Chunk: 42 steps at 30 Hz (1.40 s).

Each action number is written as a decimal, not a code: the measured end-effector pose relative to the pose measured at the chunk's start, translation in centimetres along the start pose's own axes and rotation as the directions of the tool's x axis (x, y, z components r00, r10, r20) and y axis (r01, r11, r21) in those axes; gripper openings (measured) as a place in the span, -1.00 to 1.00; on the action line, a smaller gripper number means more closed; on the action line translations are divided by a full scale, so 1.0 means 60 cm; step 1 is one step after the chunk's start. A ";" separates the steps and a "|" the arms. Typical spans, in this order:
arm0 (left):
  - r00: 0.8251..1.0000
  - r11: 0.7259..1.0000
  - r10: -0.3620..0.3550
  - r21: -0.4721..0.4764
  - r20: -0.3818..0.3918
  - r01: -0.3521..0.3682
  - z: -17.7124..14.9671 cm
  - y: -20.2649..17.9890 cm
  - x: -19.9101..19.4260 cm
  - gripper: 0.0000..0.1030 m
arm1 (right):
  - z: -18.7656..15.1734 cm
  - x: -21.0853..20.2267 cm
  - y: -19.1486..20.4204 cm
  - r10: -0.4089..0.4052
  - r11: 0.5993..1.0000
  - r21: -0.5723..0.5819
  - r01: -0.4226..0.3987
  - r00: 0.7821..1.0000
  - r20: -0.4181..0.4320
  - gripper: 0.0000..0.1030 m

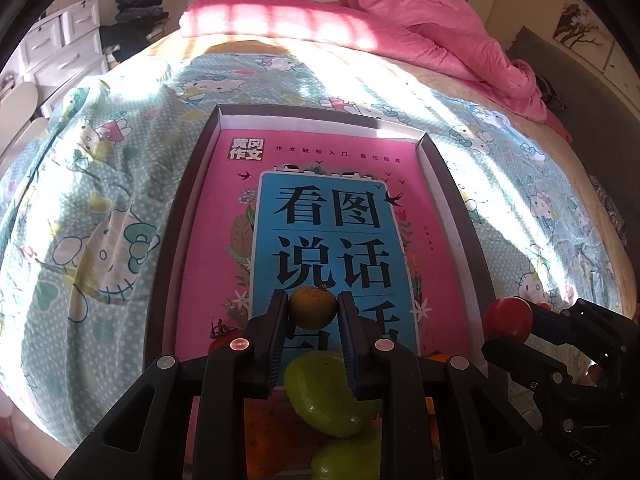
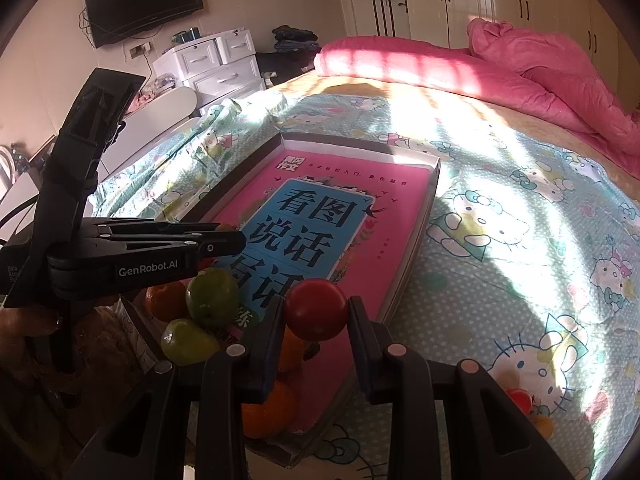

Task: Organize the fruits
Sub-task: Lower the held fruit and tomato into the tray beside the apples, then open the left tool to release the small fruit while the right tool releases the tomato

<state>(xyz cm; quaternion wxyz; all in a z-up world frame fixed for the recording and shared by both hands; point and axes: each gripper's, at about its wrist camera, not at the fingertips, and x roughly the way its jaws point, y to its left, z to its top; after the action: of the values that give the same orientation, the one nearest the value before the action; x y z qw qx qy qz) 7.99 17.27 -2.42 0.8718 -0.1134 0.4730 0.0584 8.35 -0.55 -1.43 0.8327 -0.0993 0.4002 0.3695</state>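
In the left wrist view my left gripper (image 1: 313,308) is shut on a small yellow-orange citrus fruit (image 1: 312,307), held above the pink book (image 1: 224,216) that lies in a dark-rimmed box (image 1: 448,184). Two green apples (image 1: 324,392) sit under its fingers. Right of it, my right gripper (image 1: 532,320) is shut on a red tomato (image 1: 508,318). The right wrist view shows that tomato (image 2: 316,309) pinched in the right gripper (image 2: 316,312) over the box's near corner. Green apples (image 2: 212,296) and oranges (image 2: 268,412) are piled there, below the left gripper (image 2: 236,240).
The box (image 2: 436,168) rests on a bed with a cartoon-cat sheet (image 2: 520,240). A pink quilt (image 2: 540,64) lies at the far end. A small red fruit (image 2: 520,398) sits on the sheet near right. Another stemmed tomato (image 1: 224,340) lies in the box. White drawers (image 2: 216,64) stand at the left.
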 end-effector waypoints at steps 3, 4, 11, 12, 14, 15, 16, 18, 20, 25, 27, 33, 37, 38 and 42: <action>1.000 1.000 0.000 0.009 -0.005 0.000 0.000 -0.003 0.006 -0.50 | 0.000 0.003 -0.004 0.000 1.000 0.010 0.000 1.000 -0.004 -0.38; 1.000 1.000 0.000 0.014 -0.007 0.001 0.001 -0.005 0.008 -0.50 | 0.000 0.004 -0.005 0.000 1.000 0.014 0.000 1.000 -0.005 -0.38; 1.000 1.000 0.012 0.024 -0.026 -0.011 0.002 -0.010 0.024 -0.50 | 0.006 0.017 -0.009 0.002 1.000 0.028 -0.001 1.000 -0.013 -0.38; 1.000 1.000 0.014 0.026 -0.026 -0.013 0.002 -0.011 0.025 -0.50 | 0.006 0.020 -0.009 0.002 1.000 0.030 -0.002 1.000 -0.014 -0.38; 0.999 0.999 0.018 0.031 -0.028 -0.017 0.003 -0.013 0.028 -0.50 | 0.007 0.023 -0.009 0.008 0.999 0.038 -0.007 1.000 -0.016 -0.38; 0.999 0.999 0.019 0.033 -0.030 -0.019 0.003 -0.015 0.029 -0.50 | 0.007 0.026 -0.009 0.011 0.999 0.043 -0.010 1.000 -0.018 -0.38; 0.999 0.999 0.021 0.035 -0.032 -0.020 0.003 -0.015 0.031 -0.50 | 0.008 0.028 -0.009 0.013 0.999 0.046 -0.012 1.000 -0.019 -0.38; 0.999 0.999 0.022 0.038 -0.036 -0.021 0.002 -0.018 0.032 -0.50 | 0.009 0.033 -0.009 0.012 0.999 0.050 -0.011 1.000 -0.022 -0.38; 0.999 0.999 0.024 0.042 -0.037 -0.022 0.002 -0.020 0.033 -0.50 | 0.009 0.038 -0.008 0.013 0.999 0.051 -0.011 1.000 -0.026 -0.38; 0.999 0.999 0.029 0.043 -0.038 -0.027 0.001 -0.020 0.034 -0.50 | 0.009 0.052 -0.004 0.005 0.999 0.043 -0.003 0.999 -0.039 -0.38; 0.999 0.999 0.030 0.043 -0.040 -0.029 0.001 -0.019 0.035 -0.50 | 0.008 0.054 -0.004 0.000 0.999 0.040 0.002 0.999 -0.042 -0.38; 0.999 0.999 0.031 0.043 -0.040 -0.029 0.001 -0.019 0.035 -0.50 | 0.003 0.065 -0.005 -0.013 0.999 0.041 0.016 0.998 -0.060 -0.38; 0.999 0.999 0.032 0.043 -0.039 -0.031 0.001 -0.019 0.035 -0.50 | 0.000 0.069 -0.005 -0.013 0.999 0.044 0.017 0.998 -0.069 -0.38; 0.999 0.999 0.032 0.042 -0.039 -0.031 0.000 -0.018 0.035 -0.50 | 0.000 0.069 -0.004 -0.015 0.999 0.041 0.018 0.997 -0.069 -0.38; 0.999 0.999 0.032 0.040 -0.039 -0.031 -0.001 -0.018 0.034 -0.50 | -0.001 0.068 -0.005 -0.016 0.999 0.040 0.019 0.998 -0.069 -0.38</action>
<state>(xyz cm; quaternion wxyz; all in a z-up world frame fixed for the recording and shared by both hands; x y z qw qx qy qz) 9.28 16.21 -4.03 0.8632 -0.0897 0.4931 0.0605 10.16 1.40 -4.52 0.8237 -0.0983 0.4350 0.3503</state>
